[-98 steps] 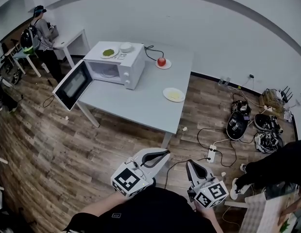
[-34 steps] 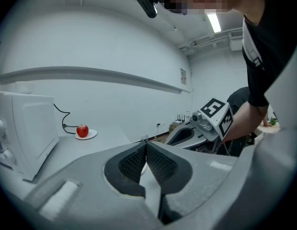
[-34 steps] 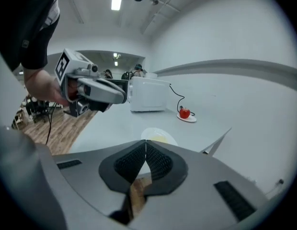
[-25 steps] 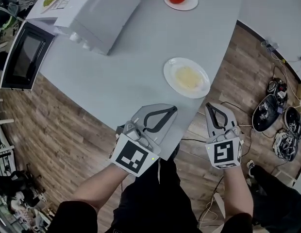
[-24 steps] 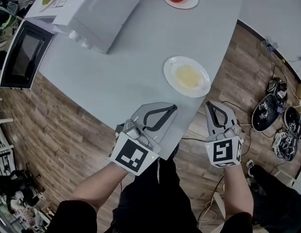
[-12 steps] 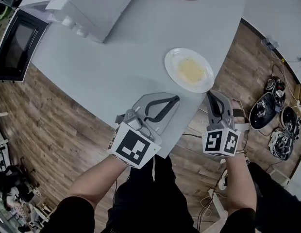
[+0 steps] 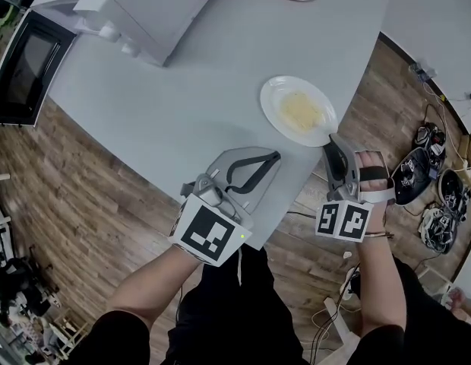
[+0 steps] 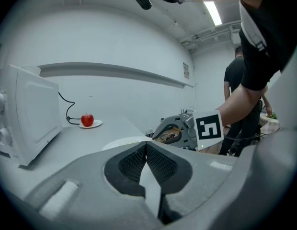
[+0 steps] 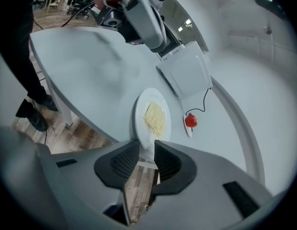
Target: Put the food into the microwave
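left gripper [image 7: 276, 157] fingers pressed together; right gripper [image 7: 331, 145] fingers, just opening, loosely straddle the plate [image 7: 267, 102] rim.

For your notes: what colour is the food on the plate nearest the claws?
Pale yellow food on a white plate; head view shows it best.

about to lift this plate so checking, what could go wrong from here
1. The right gripper, whose jaws have just been opening, has only the near rim of the plate between them, unpinched; so shallow a grip may let it tilt and spill the yellow food.
2. The plate lies close to the table edge, so a slip could drop it on the floor.
3. The microwave stands far across the table: a long one-sided carry.
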Action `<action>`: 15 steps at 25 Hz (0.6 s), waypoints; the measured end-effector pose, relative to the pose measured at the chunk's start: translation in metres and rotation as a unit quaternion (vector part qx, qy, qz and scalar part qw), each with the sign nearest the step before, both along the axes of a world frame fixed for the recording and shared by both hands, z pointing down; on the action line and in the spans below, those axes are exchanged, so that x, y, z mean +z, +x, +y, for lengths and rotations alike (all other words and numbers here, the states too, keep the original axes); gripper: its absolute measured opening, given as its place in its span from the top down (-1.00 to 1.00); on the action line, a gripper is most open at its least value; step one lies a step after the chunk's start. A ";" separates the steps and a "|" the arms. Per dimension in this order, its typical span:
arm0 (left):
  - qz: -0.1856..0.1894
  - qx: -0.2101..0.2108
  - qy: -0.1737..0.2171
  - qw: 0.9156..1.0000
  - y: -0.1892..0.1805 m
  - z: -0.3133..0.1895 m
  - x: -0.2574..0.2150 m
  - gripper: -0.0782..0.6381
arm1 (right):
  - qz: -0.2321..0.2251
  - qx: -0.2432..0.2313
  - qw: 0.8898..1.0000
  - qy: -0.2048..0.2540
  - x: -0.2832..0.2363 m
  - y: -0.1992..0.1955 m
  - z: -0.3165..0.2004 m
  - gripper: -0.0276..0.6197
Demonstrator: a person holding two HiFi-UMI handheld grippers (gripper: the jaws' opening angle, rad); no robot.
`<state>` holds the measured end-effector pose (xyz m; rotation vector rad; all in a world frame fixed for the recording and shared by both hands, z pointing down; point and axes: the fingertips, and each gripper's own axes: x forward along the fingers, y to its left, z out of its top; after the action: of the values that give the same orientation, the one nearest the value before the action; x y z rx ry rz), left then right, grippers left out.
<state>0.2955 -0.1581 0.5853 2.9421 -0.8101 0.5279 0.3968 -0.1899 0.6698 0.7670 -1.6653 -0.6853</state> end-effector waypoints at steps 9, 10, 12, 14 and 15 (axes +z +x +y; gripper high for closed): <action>0.001 -0.004 0.005 1.000 -0.004 -0.001 -0.001 0.76 | 0.068 -0.059 0.995 0.045 0.005 -0.016 -0.008 0.81; 0.002 -0.005 0.006 1.000 -0.005 -0.001 -0.001 0.76 | 0.072 -0.063 0.994 0.049 0.006 -0.019 -0.010 0.82; 0.002 -0.007 0.006 1.000 -0.007 0.000 -0.001 0.76 | 0.078 -0.068 0.993 0.057 0.005 -0.023 -0.011 0.82; 0.002 -0.009 0.004 1.000 -0.008 0.001 0.000 0.76 | 0.081 -0.070 0.992 0.067 0.003 -0.026 -0.010 0.82; 0.002 -0.010 0.003 1.000 -0.009 0.001 0.000 0.76 | 0.081 -0.072 0.992 0.071 0.002 -0.027 -0.007 0.82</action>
<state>0.2865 -0.1567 0.5857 2.9370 -0.8407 0.5176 0.3695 -0.1974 0.6717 0.6766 -1.5460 -0.9510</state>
